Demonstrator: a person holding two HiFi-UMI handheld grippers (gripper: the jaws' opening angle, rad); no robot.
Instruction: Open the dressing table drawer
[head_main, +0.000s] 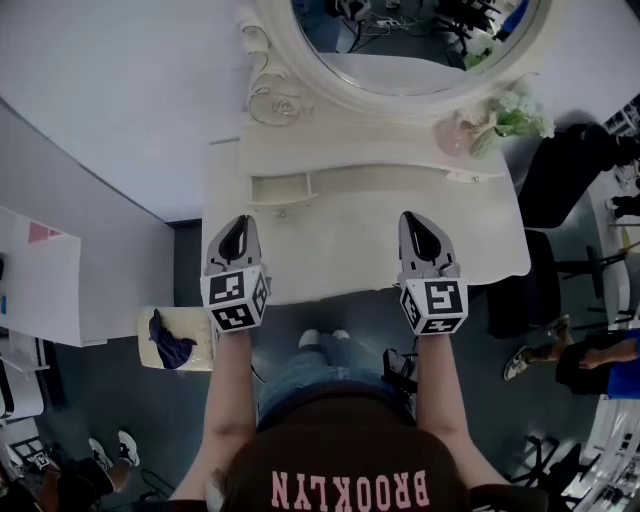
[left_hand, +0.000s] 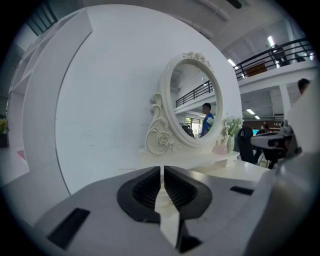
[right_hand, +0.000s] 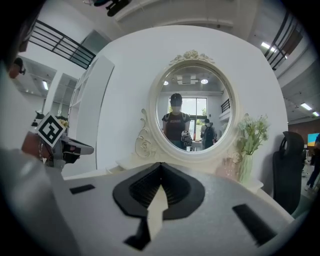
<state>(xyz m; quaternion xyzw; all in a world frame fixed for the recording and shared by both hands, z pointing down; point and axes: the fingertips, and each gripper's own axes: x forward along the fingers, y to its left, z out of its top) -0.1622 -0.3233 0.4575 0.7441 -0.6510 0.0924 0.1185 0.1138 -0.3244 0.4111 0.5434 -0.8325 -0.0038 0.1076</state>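
Where flowers (head_main: 522, 112) stand, a mirror (head_main: 420, 30) backs the table (head_main: 360, 250).

Head view looks steeply down on the dressing table (head_main: 340, 240); both gripper views face its mirror (right_hand: 194, 107).

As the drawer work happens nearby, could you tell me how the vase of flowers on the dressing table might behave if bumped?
The vase looks slim and upright, with flowers spreading well above it, so it would probably tip easily. It seems to be clear glass, so likely fragile.
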